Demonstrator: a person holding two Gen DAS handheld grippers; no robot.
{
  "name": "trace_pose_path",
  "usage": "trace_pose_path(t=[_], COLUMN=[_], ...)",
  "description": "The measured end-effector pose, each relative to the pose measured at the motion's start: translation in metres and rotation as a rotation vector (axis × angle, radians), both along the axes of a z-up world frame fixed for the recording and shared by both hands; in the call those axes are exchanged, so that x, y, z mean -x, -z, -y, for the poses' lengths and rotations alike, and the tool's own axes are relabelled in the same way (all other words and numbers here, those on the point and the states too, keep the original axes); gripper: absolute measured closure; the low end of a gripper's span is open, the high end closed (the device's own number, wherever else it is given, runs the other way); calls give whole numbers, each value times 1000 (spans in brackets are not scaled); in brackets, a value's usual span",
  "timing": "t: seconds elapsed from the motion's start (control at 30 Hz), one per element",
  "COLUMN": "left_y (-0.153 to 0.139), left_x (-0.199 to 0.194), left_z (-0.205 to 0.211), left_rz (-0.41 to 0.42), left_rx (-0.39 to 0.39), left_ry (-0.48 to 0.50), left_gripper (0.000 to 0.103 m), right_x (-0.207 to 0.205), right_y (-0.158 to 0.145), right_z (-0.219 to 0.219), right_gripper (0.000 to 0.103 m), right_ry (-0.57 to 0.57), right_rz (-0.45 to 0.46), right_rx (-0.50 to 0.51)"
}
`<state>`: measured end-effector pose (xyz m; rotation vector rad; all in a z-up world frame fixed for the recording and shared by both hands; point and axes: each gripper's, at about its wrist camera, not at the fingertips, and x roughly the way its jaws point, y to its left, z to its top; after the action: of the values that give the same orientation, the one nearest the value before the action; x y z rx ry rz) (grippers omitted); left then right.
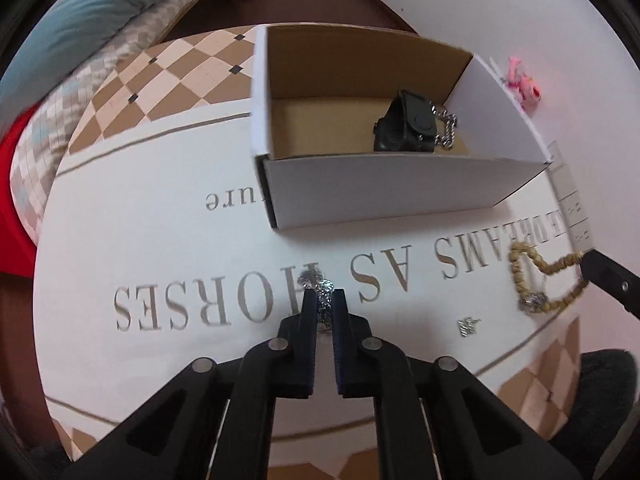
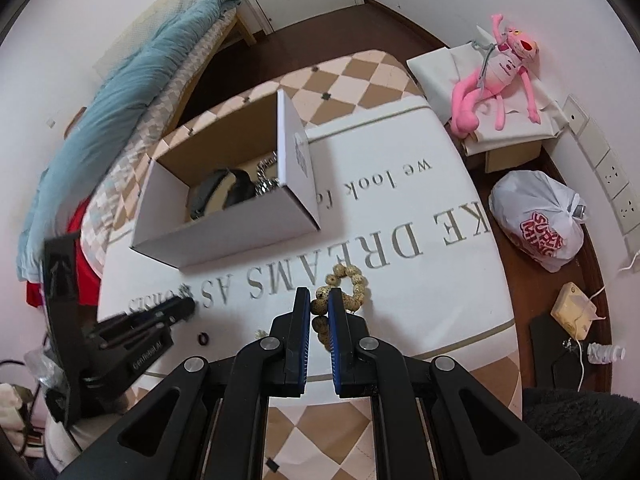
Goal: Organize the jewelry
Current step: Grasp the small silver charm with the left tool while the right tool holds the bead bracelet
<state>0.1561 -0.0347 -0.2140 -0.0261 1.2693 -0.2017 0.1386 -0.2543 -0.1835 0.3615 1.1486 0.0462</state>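
My left gripper (image 1: 323, 294) is shut on a silver chain bracelet (image 1: 320, 286) just above the white printed tablecloth (image 1: 160, 240). My right gripper (image 2: 319, 300) is shut on a tan beaded bracelet (image 2: 344, 280), which also shows at the right of the left wrist view (image 1: 536, 280). An open white cardboard box (image 1: 400, 188) stands behind, holding a black pouch (image 1: 408, 124) with a silver chain (image 1: 448, 128). The box also shows in the right wrist view (image 2: 240, 224). A small silver trinket (image 1: 468, 326) and a small dark ring (image 2: 203, 339) lie on the cloth.
A bed with a blue blanket (image 2: 120, 92) is at the left. A pink plush toy (image 2: 496, 80), a white plastic bag (image 2: 540, 224) and a beige device (image 2: 572, 316) lie on the floor at the right. The left gripper's body (image 2: 112, 336) shows at the left.
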Motion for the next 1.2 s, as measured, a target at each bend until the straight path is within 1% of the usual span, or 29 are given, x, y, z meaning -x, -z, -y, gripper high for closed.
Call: trace_pose_path(t=[0.03,0.1,0.17,0.3,0.37,0.5,0.63,0.7,0.73,0.8,0.83,0.9,1.0,1.03,1.1,1.13,1.2], left_y=[-7,-22,-41,-81,-99,-134,-152,-152,-147,-133,-126,-102,-55,-43,-18,-11,6], left_x=[6,14,17,17,6,-3,-15,-20,-22,-23,-21,-17,-9,-6,3,7,15], left_z=[-3,-6,-13,-28,-37,-46,-45,-46,-46,-50,-49,-50,-54,-55,-59,-61,-63], left_rz=[5,18,42,101,129,191,225,218,197,156,139,91,-10,-31,-52,-54,-71], left_rx=[22,60,82,139,164,192,190,201,185,187,177,123,61,42,-14,-28,-28], left_ry=[-5,-18,-26,-44,-47,-35,-25,-19,-17,-42,-47,-70,-109,-123,-154,-163,-188], left_gripper=[103,103,103,103,103,103,103,103,101,100,98,98,98,98,98,98,98], right_x=[-1,-3,-5,-12,-15,-23,-32,-39,-41,-40,-39,-34,-24,-21,-14,-10,-3], right_y=[-6,-19,-35,-66,-81,-109,-130,-136,-138,-138,-136,-128,-102,-92,-73,-65,-48], right_z=[0,0,0,-4,-6,-13,-19,-23,-25,-28,-29,-31,-30,-28,-24,-22,-18], right_gripper=[94,94,94,94,94,94,94,94,94,94,94,94,94,94,94,94,94], right_ry=[-2,-10,-19,-42,-57,-80,-101,-107,-111,-119,-123,-125,-116,-111,-95,-87,-69], right_rz=[12,32,60,121,146,198,233,243,245,247,243,231,176,156,117,99,64], right_rx=[-10,-23,-44,-56,-68,-71,-78,-79,-80,-82,-85,-72,-74,-74,-79,-80,-89])
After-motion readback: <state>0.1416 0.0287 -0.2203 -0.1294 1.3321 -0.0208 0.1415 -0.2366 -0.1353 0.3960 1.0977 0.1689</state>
